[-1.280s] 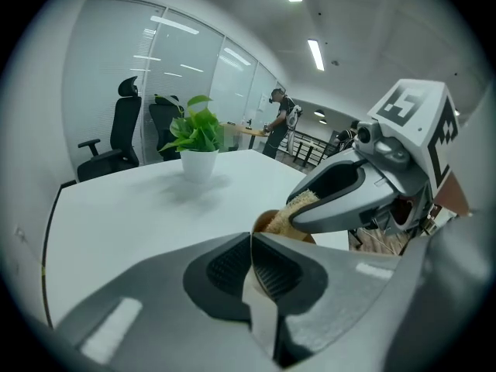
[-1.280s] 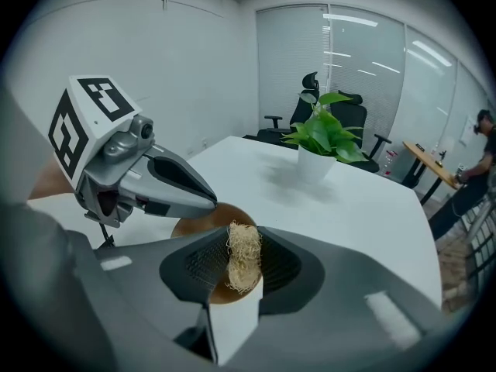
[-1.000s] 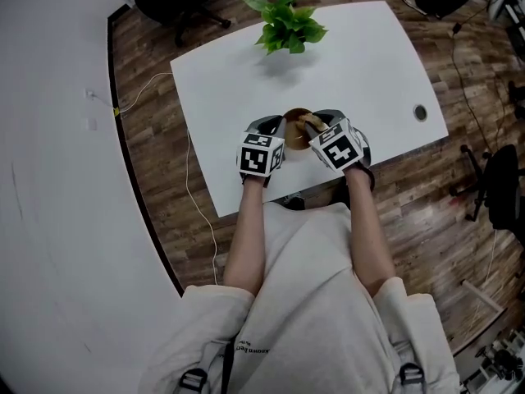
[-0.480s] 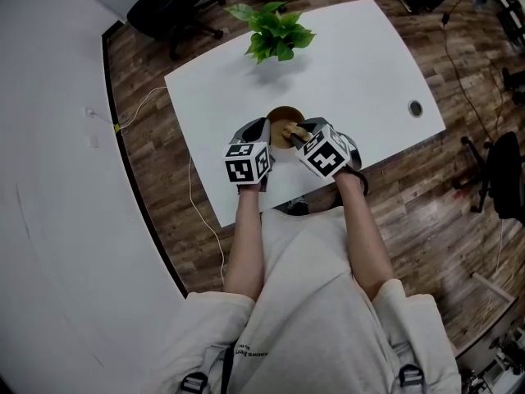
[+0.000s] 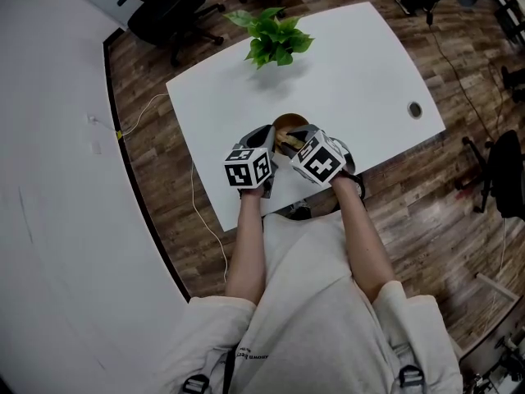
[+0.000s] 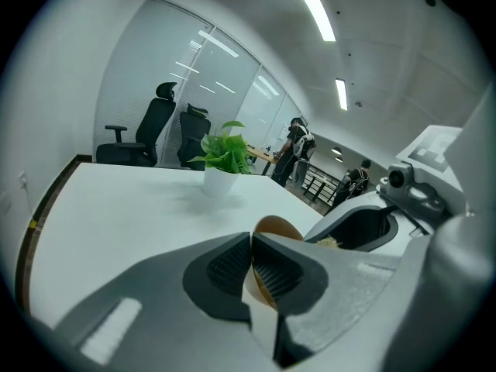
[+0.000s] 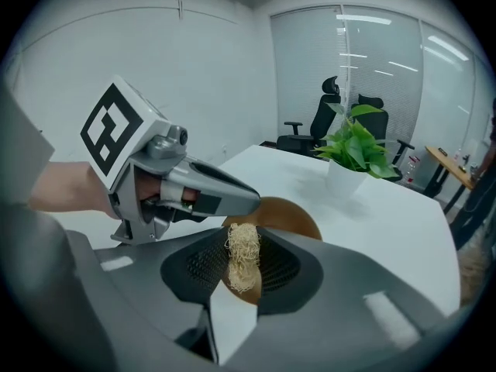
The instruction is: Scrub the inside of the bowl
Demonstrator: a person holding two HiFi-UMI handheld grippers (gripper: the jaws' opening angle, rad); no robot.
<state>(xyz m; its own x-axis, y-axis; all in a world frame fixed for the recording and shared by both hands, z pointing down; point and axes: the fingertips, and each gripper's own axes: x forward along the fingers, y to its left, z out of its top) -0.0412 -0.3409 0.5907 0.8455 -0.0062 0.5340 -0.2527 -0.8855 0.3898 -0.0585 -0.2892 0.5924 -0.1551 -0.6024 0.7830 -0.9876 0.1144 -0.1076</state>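
White desk (image 5: 361, 64) on a dark wood floor (image 5: 156, 138), with a potted plant (image 5: 275, 35) at its far edge and office chairs (image 5: 168, 6) beyond. A small brown bowl (image 5: 285, 123) is near the front edge of the desk, just in front of the person and between the two grippers.

The left gripper (image 6: 250, 266) has its jaws pinched together on the bowl's thin wall at the rim, one pad inside and one outside. The bowl looks tipped towards the other gripper. The right gripper (image 7: 242, 266) holds a pale, stringy scrubber (image 7: 242, 256) upright between nearly closed jaws, right at the mouth of the bowl. No view shows whether the scrubber touches the inside.

The bowl looks light and stiff, with a smooth, thin wall, so it would likely slide or spin under scrubbing unless held. The rim is the natural place to hold it, and a firm pinch seems safe. The scrubber looks soft and springy and should squash against the curve.
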